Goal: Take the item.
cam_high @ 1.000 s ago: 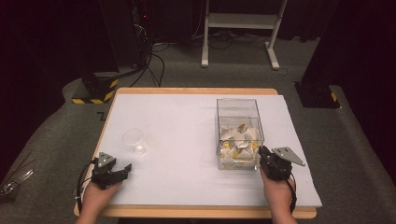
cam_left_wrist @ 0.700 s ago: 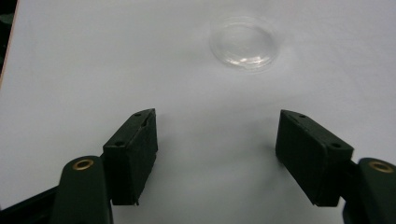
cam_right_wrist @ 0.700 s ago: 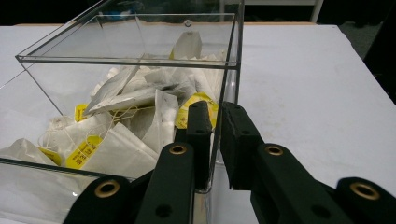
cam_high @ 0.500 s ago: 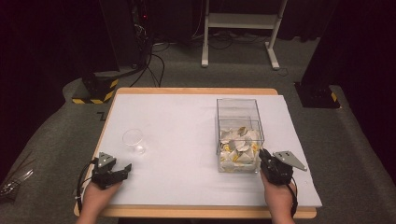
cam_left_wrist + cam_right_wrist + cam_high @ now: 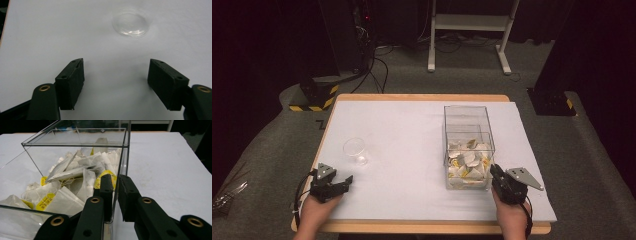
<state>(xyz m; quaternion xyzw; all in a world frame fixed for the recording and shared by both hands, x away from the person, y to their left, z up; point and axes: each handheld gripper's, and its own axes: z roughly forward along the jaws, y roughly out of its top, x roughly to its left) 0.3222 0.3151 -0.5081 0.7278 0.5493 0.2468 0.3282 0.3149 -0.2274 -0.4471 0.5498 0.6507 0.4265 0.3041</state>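
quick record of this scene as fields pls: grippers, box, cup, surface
left gripper: jaws wide open, nothing between them, low over the sheet, pointed toward the cup
right gripper: jaws closed on the near right wall of the clear box
clear box: open top, standing right of centre, lower part filled with tea bags
tea bags: white sachets with strings and yellow tags, loosely piled
cup: clear plastic, upright, looks empty, left of centre, apart from both grippers
surface: white sheet over a wooden table
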